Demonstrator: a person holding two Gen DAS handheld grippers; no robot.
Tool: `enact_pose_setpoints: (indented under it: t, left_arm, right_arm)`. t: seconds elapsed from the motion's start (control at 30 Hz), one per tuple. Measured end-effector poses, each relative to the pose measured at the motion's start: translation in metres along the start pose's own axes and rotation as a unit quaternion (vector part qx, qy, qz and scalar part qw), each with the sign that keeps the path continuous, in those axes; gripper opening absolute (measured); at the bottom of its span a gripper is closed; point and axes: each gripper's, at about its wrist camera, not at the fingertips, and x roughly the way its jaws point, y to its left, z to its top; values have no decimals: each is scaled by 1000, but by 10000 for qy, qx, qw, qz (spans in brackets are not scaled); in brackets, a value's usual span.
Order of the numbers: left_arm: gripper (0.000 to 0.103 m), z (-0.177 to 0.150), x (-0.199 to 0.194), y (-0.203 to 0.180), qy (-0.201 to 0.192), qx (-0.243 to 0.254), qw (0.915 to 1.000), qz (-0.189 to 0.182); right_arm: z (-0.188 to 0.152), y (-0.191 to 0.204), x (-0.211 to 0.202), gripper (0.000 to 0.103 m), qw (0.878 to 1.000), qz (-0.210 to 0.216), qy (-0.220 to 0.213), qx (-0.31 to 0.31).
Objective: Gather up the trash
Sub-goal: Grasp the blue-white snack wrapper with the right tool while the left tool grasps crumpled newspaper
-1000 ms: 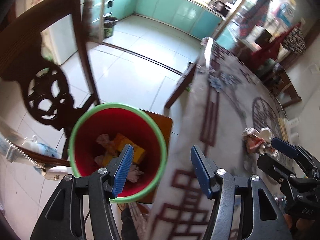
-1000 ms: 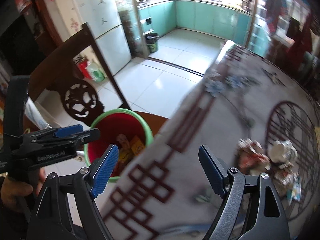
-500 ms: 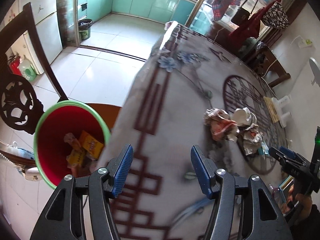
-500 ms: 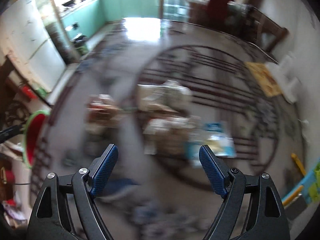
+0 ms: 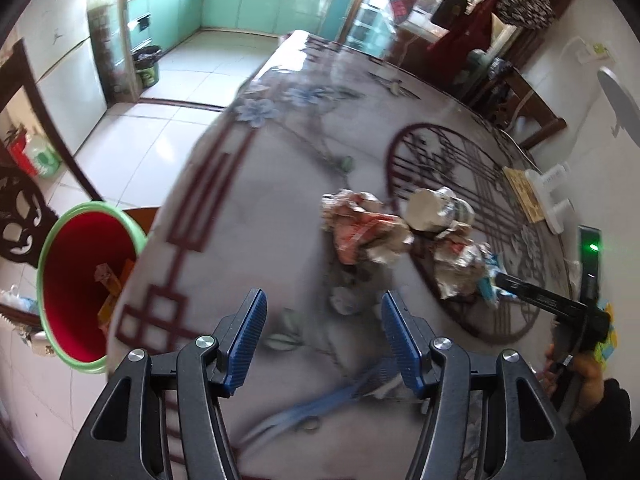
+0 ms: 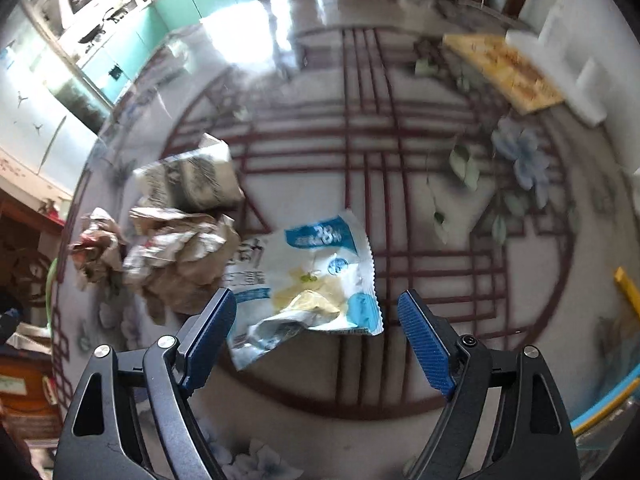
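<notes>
A pile of trash lies mid-table: a crumpled red-and-white wrapper (image 5: 362, 230), a crushed paper cup (image 5: 438, 209) and a crumpled paper ball (image 5: 460, 262). My left gripper (image 5: 324, 332) is open and empty, just short of the pile. My right gripper (image 6: 316, 334) is open over a blue-and-white snack packet (image 6: 308, 276), beside the paper ball (image 6: 180, 258) and cup (image 6: 188, 178). The right gripper also shows in the left wrist view (image 5: 548, 300). A red bin with a green rim (image 5: 82, 284) stands left of the table with trash inside.
The round table (image 5: 248, 216) has a patterned cloth. A yellow board (image 6: 504, 72) and a white stand (image 6: 572, 68) lie at its far side. A dark wooden chair (image 5: 24, 208) stands behind the bin. Tiled kitchen floor lies beyond.
My left gripper swung from over the red bin to the table, toward the trash pile. My right gripper swung right from the bin side to over the snack packet. Both stay open.
</notes>
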Motion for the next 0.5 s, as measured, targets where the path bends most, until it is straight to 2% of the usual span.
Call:
enact_pose_setpoints:
  t: [0.1, 0.13, 0.27, 0.3, 0.33, 0.37, 0.43, 0.5]
  left_arm:
    - [59, 2, 5, -21, 25, 219, 9997, -64]
    - [59, 4, 7, -30, 55, 303, 9995, -119]
    - [59, 14, 16, -62, 105, 555, 9976, -393]
    - [59, 17, 21, -72, 144, 603, 9967, -514]
    - [59, 20, 25, -81, 188, 642, 9960, -591]
    - [59, 22, 30, -88, 232, 683, 9953, -641]
    - [59, 27, 44, -107, 358, 805, 9935, -723]
    - [59, 31, 61, -126, 510, 931, 9908, -838]
  right_arm:
    - [0, -2, 5, 83, 10000, -8, 51, -20]
    - [0, -3, 7, 78, 10000, -37, 77, -17]
    - [-2, -11, 16, 51, 9998, 46, 176, -25]
    - [-1, -11, 15, 43, 9998, 35, 153, -84]
    - [-1, -11, 14, 30, 9998, 37, 133, -106]
    - [-2, -12, 14, 24, 9999, 61, 124, -86]
    - [-1, -21, 7, 14, 9999, 121, 45, 17]
    - [-2, -28, -7, 12, 9998, 59, -165, 10]
